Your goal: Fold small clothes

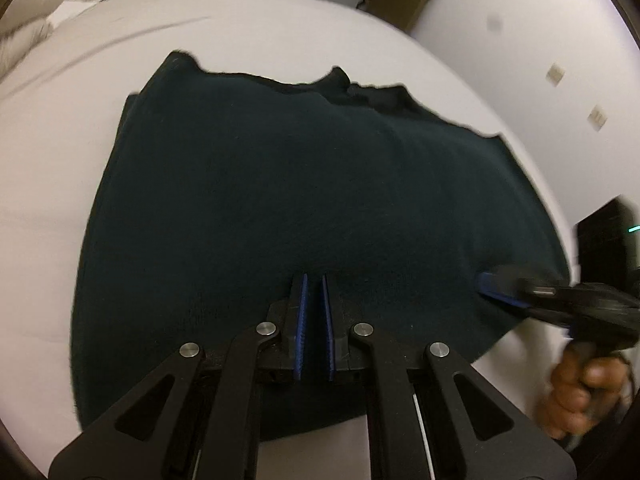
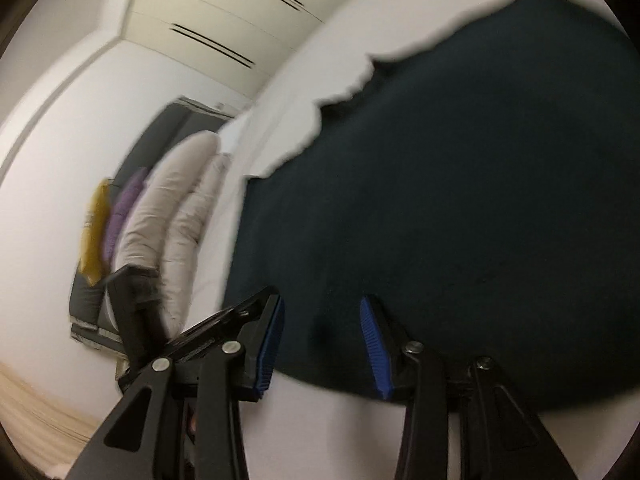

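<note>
Dark green knit garment [image 1: 304, 200], spread flat on white bed sheet [image 1: 60, 152], far edge uneven, near edge rounded toward the cameras. Left gripper [image 1: 314, 280] over the garment's near middle, blue-padded fingers [image 1: 303, 320] drawn nearly together with a thin gap, nothing pinched between them. Right gripper [image 2: 322, 304] at the garment's near corner, fingers [image 2: 370, 340] spread wide, cloth beneath, ungrasped. Beyond the bed: pale quilted bedding [image 2: 160, 216], purple and mustard cushions [image 2: 96, 220], white wardrobe doors [image 2: 224, 12].
</note>
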The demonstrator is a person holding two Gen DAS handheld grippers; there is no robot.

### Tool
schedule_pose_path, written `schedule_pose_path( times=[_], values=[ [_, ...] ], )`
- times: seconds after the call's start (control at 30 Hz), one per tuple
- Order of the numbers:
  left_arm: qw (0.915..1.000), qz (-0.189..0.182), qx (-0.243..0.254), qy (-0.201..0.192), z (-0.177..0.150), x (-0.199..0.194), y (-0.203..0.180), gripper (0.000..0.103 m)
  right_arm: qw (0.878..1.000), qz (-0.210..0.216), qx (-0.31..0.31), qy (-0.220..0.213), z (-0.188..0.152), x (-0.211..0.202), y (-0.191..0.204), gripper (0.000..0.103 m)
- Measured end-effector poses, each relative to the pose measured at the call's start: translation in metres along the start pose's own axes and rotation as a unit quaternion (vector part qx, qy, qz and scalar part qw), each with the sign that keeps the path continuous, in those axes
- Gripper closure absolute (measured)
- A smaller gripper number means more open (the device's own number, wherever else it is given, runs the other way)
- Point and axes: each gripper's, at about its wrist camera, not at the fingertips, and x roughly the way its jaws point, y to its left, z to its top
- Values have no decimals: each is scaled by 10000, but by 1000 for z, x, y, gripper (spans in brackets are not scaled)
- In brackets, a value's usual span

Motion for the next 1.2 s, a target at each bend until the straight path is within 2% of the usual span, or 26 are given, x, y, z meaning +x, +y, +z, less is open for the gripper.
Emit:
schedule_pose_path(
  times=[0.1, 0.23, 0.33, 0.43, 0.47, 0.5, 0.57, 0.6, 0.67, 0.73, 0.8, 0.9, 0.93, 0.97, 1.0, 1.07, 1.1, 1.2],
  values=[
    [9998, -140, -146, 8, -11, -6, 18, 96, 9975, 247, 571, -337, -1, -22, -33, 103],
    [9992, -154, -363, -104, -23, -18, 33, 96, 9875, -21, 1129, -1103, -2, -81, -80, 103],
    [9983, -174, -517, -187, -32, -25, 42, 96, 9731, -294, 1554, -1675, -6, -128, -113, 103],
    [9979, -151, -579, -235, -43, -38, 43, 96, 9634, -666, 1610, -2036, -13, -161, -110, 103],
    [9976, -149, -624, -244, -41, -37, 44, 96, 9620, -771, 1571, -2094, -14, -166, -104, 100],
    [9973, -154, -675, -244, -42, -38, 45, 96, 9621, -789, 1479, -2152, -15, -170, -93, 92],
    [9957, -135, -875, -257, -43, -46, 46, 96, 9679, -651, 1188, -2116, -10, -164, -68, 83],
    [9952, -83, -925, -292, -41, -51, 43, 95, 9731, -551, 992, -2006, -6, -158, -57, 76],
    [9951, 30, -869, -463, -33, -62, 33, 95, 9838, -377, 547, -1666, 3, -128, -24, 70],
    [9958, 158, -671, -603, -20, -65, 18, 95, 9905, -152, 252, -1341, 12, -90, 3, 69],
    [9967, 380, -473, -546, -3, -57, 6, 95, 9947, 105, 151, -1013, 15, -47, 23, 69],
    [9960, 769, -451, 12, 8, -22, 9, 95, 9982, 270, 63, -540, 21, 5, 34, 70],
    [9965, 721, -431, -23, 7, -14, 13, 95, 9990, 154, 101, -411, 20, 19, 31, 70],
    [9965, 747, -352, -120, 6, -13, 13, 93, 9995, 0, 147, -271, 18, 31, 25, 71],
    [9962, 822, -237, -130, 5, -13, 11, 92, 9994, -45, 132, -315, 17, 33, 17, 87],
    [9944, 1042, -5, -161, 2, -14, 2, 92, 9987, -13, 288, -417, 17, 27, -2, 103],
    [9932, 1152, 81, -168, 1, -13, -2, 92, 9973, 217, 507, -482, 17, 20, -14, 103],
    [9924, 1212, 100, -183, 1, -14, -4, 92, 9947, -22, 612, -823, 21, -7, -28, 103]
  ],
)
